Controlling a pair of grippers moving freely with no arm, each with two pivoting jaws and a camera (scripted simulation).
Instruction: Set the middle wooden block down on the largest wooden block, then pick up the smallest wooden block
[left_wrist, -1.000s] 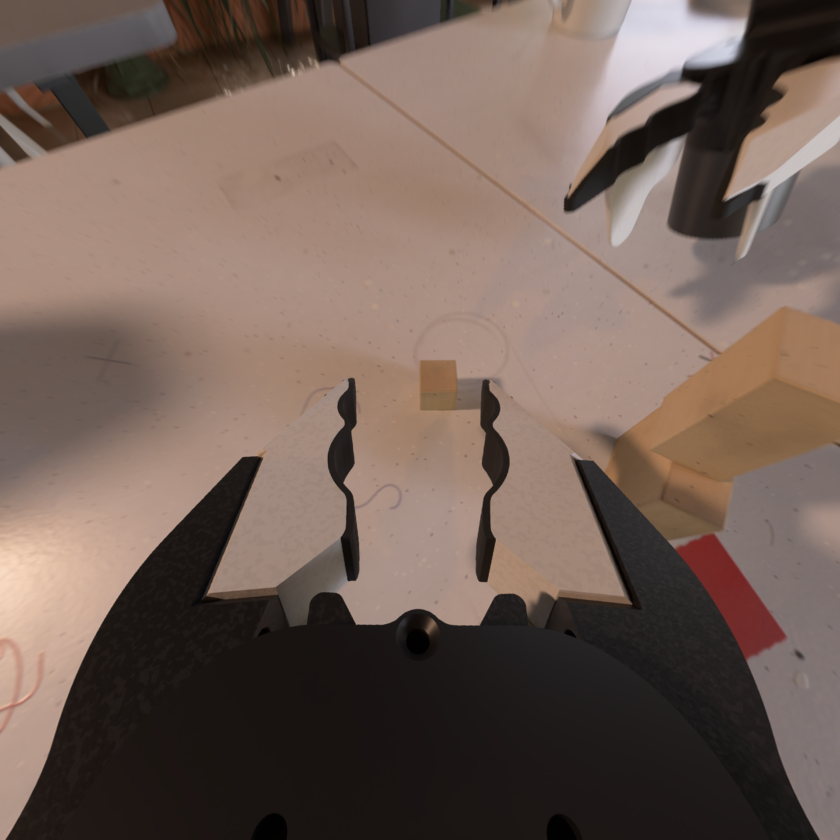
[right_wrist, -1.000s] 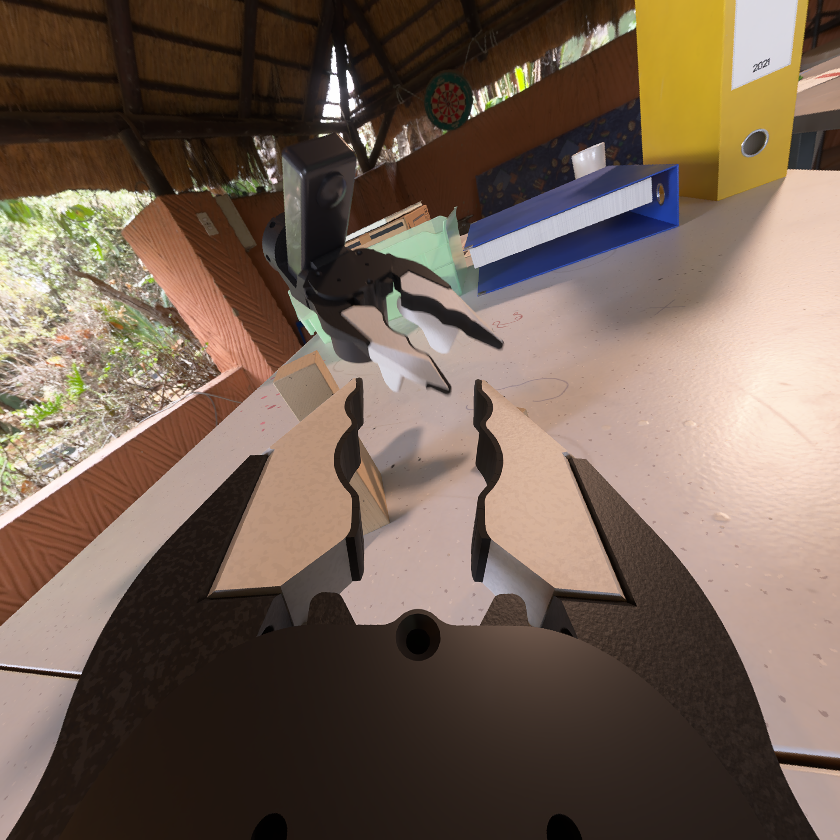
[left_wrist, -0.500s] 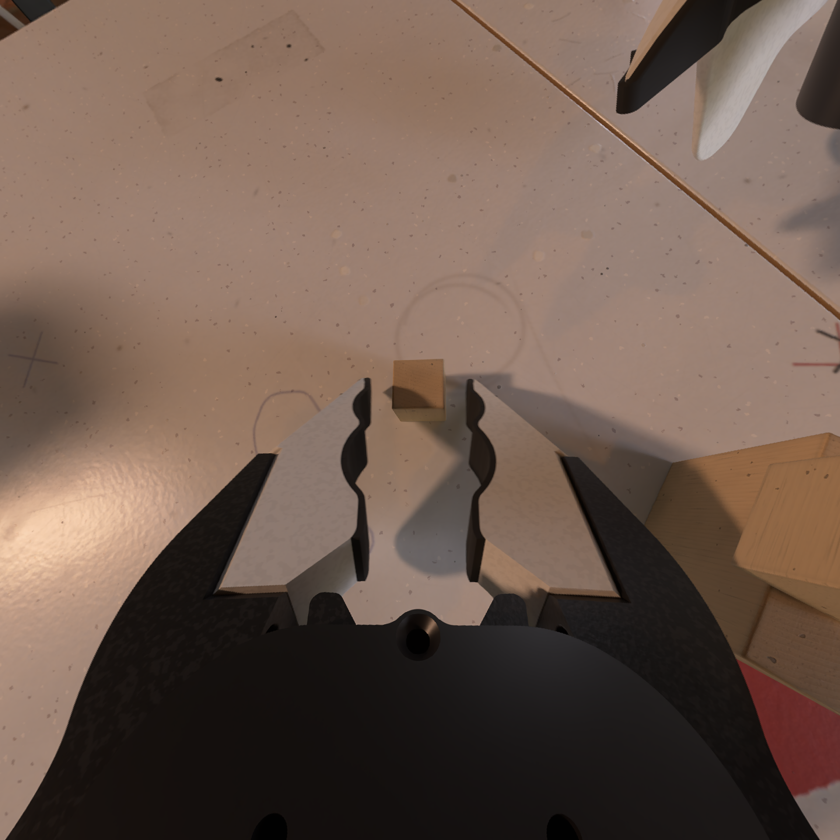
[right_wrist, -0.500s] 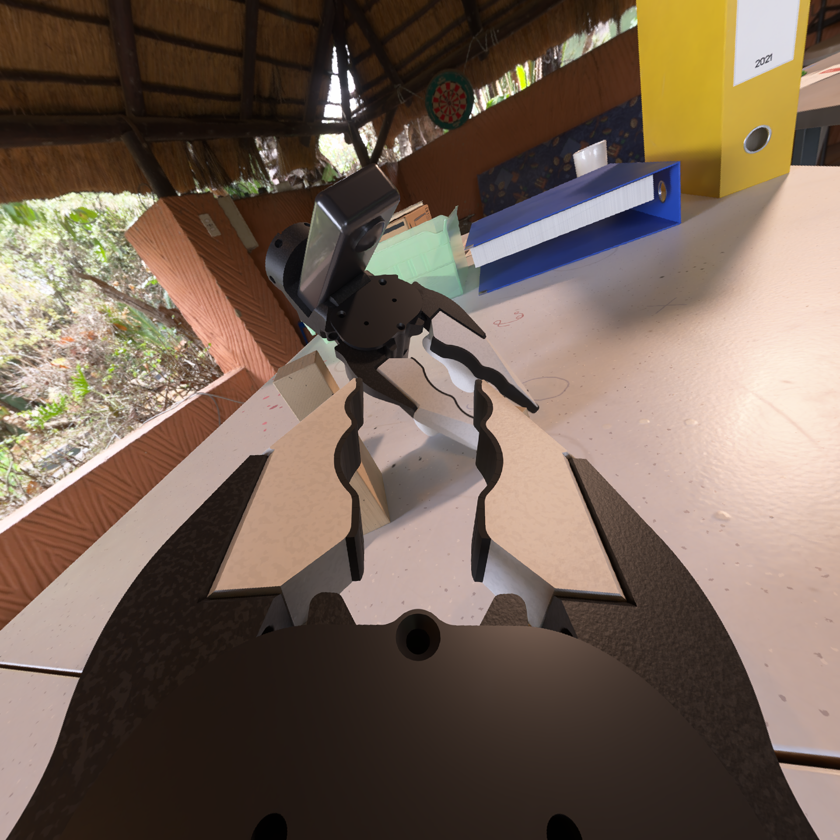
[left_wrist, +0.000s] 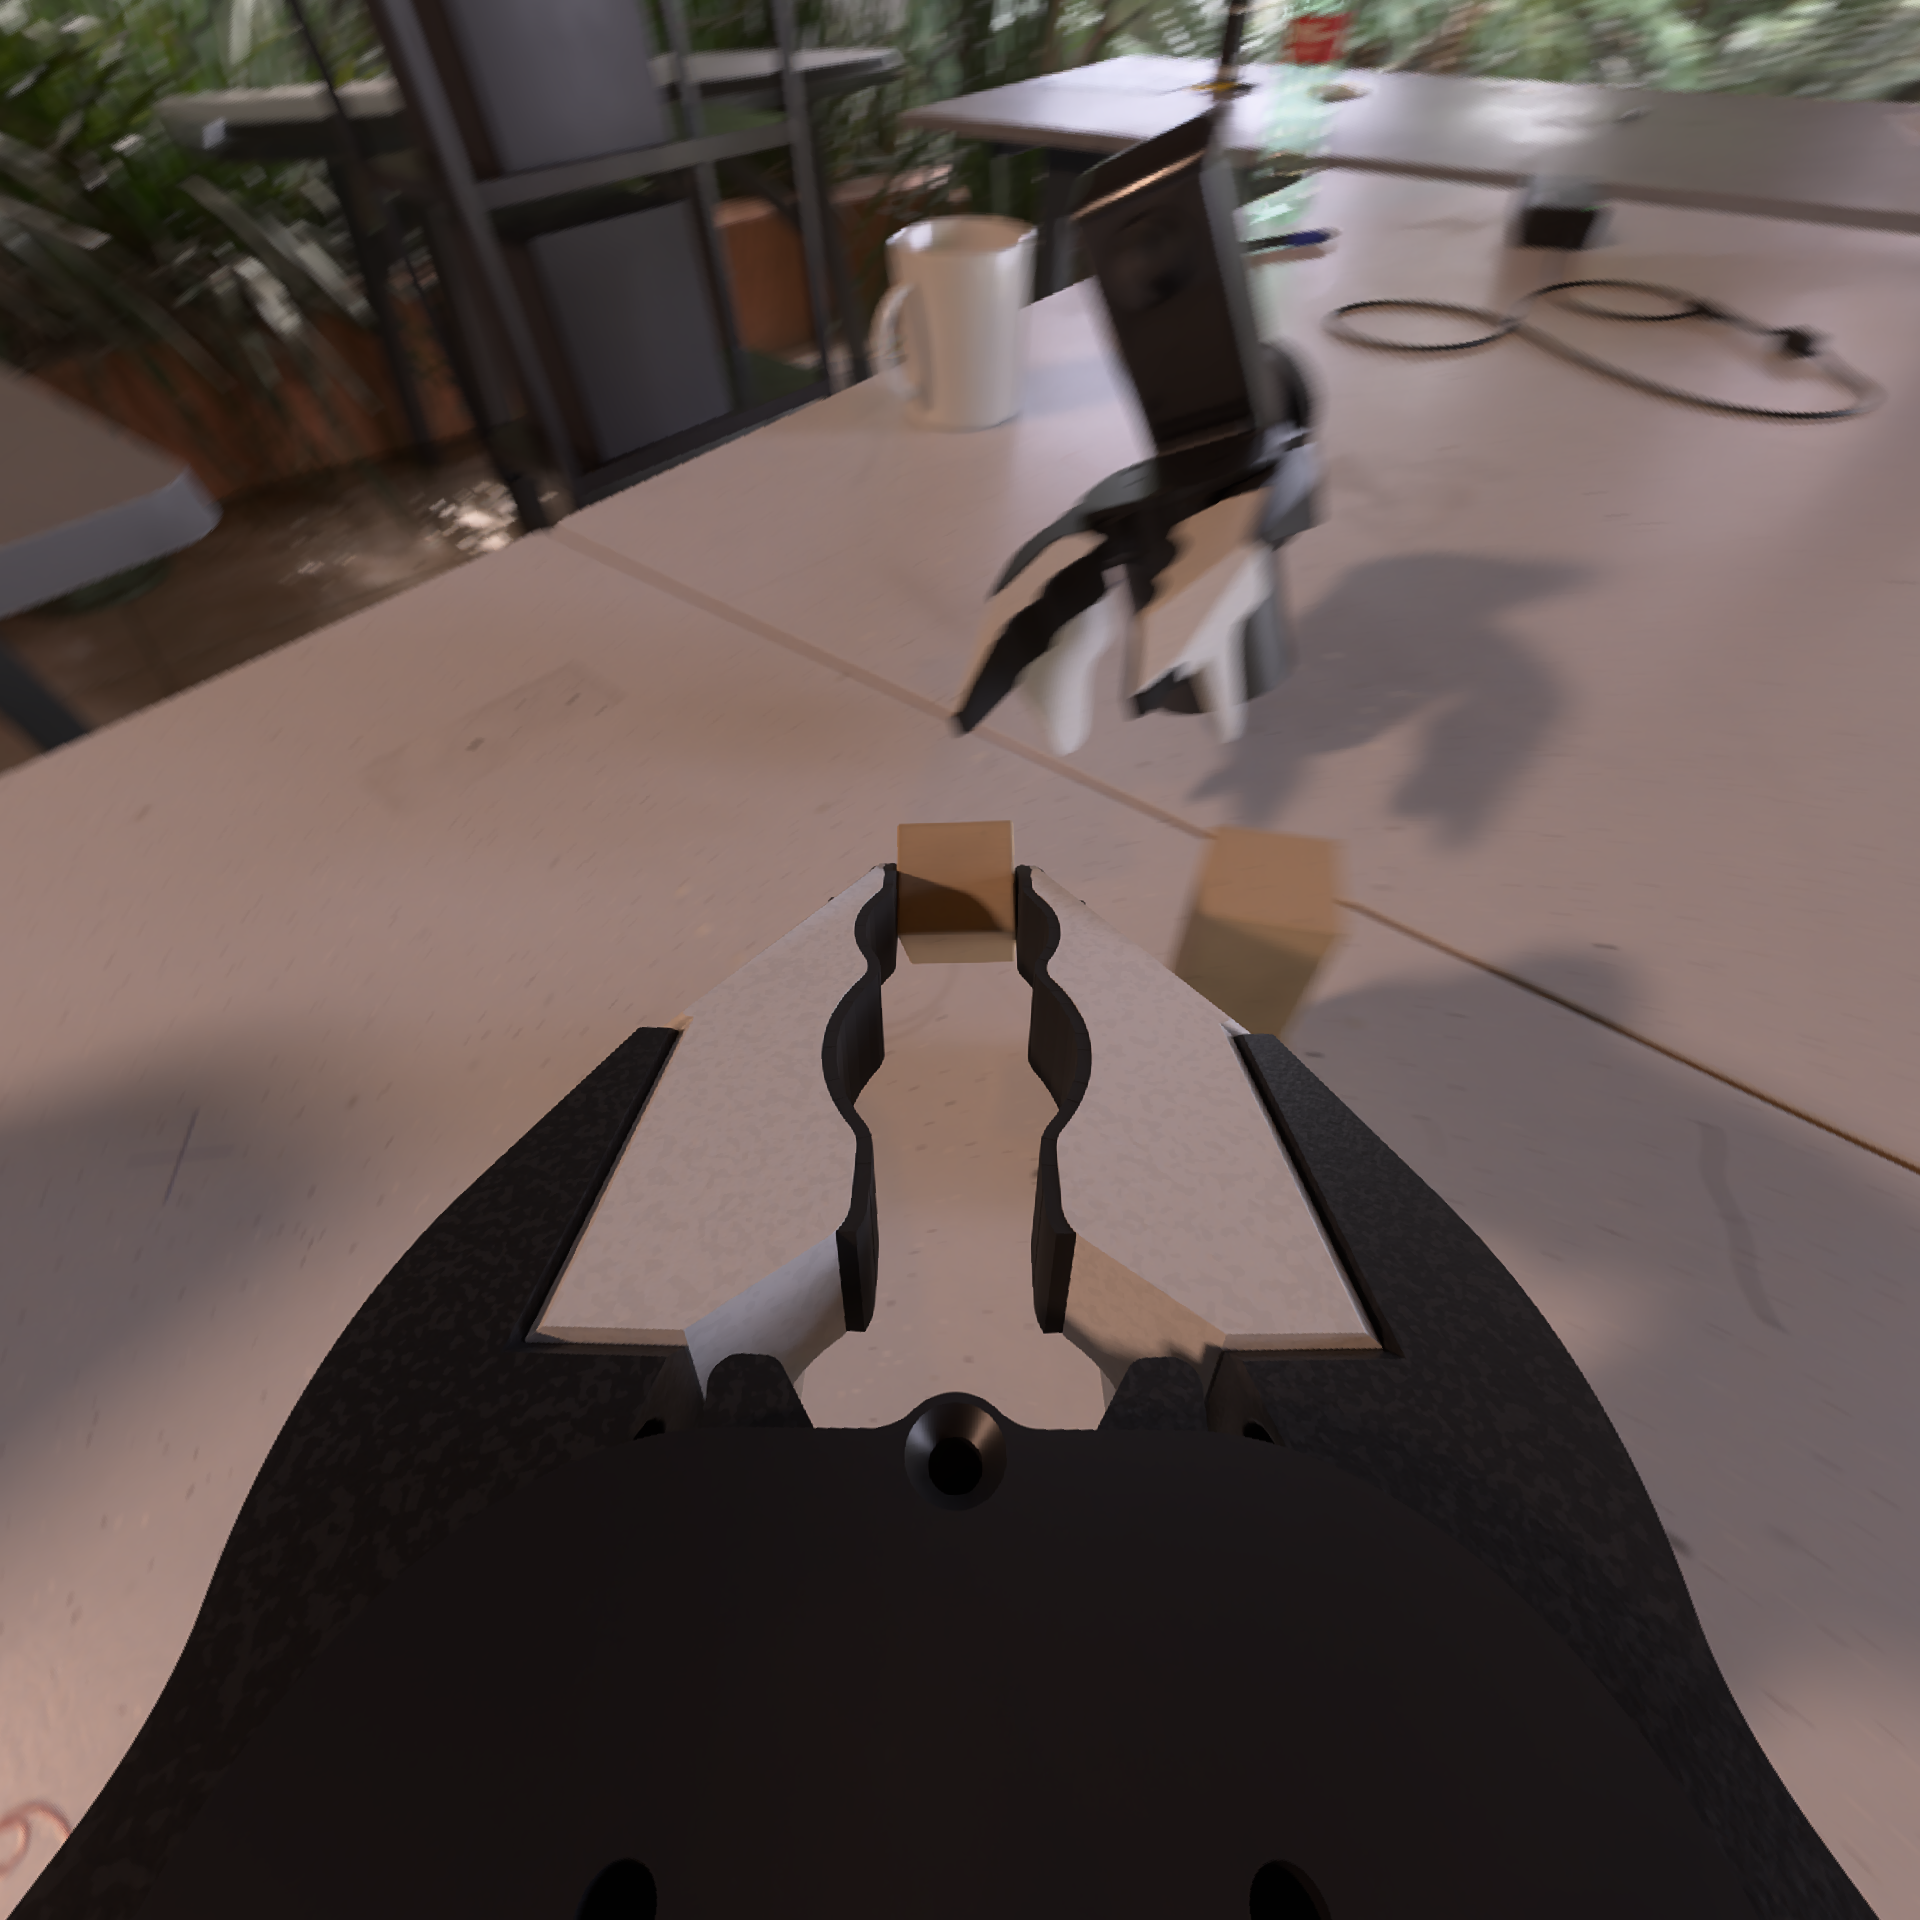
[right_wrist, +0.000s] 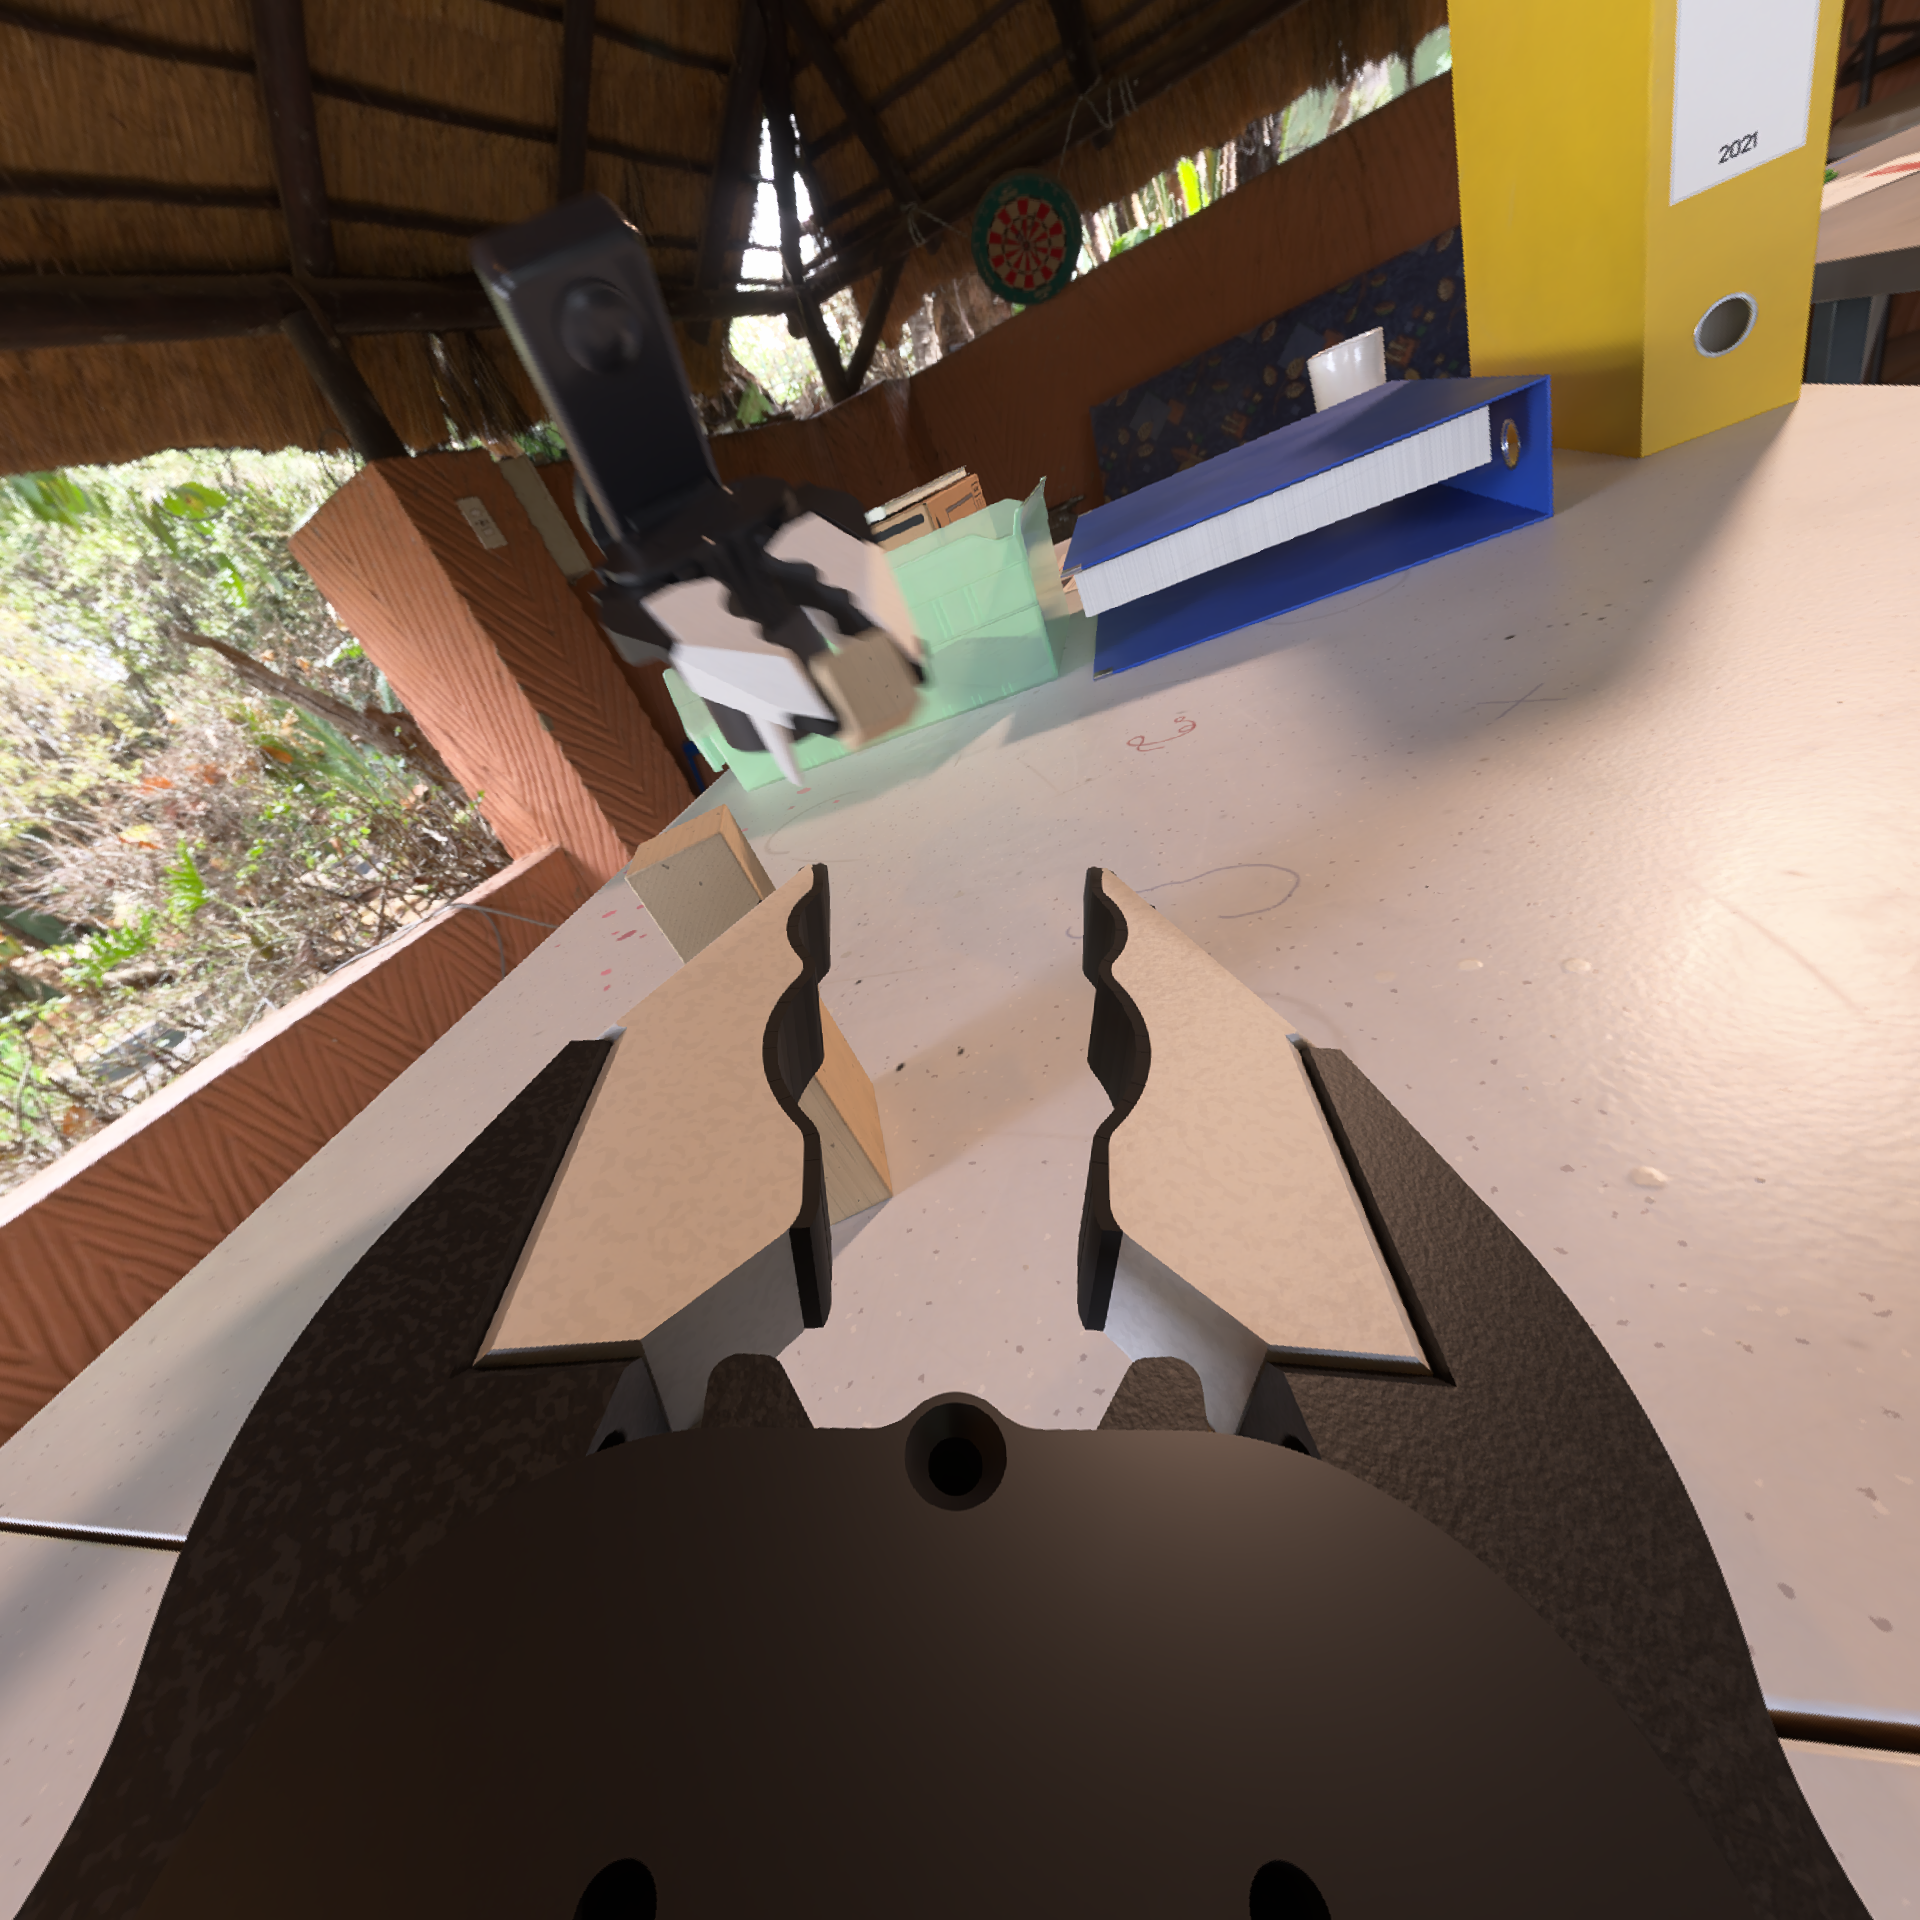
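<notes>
1. My left tongs (left_wrist: 954, 902) are clenched on the smallest wooden block (left_wrist: 954, 873), pinched at the very tips so its flat sides take the pressure.
2. From the right wrist view, that block hangs in the air above and beyond the largest wooden block (right_wrist: 847, 1127), clear of the table (left_wrist: 416, 935). I judge the pick-up nearly done.
3. The middle wooden block (right_wrist: 694, 888) appears to rest against the largest block's far upper side. My finger hides the contact.
4. My right tongs (right_wrist: 956, 904) are released and empty, hovering just beside the largest block, out of the way.
</notes>
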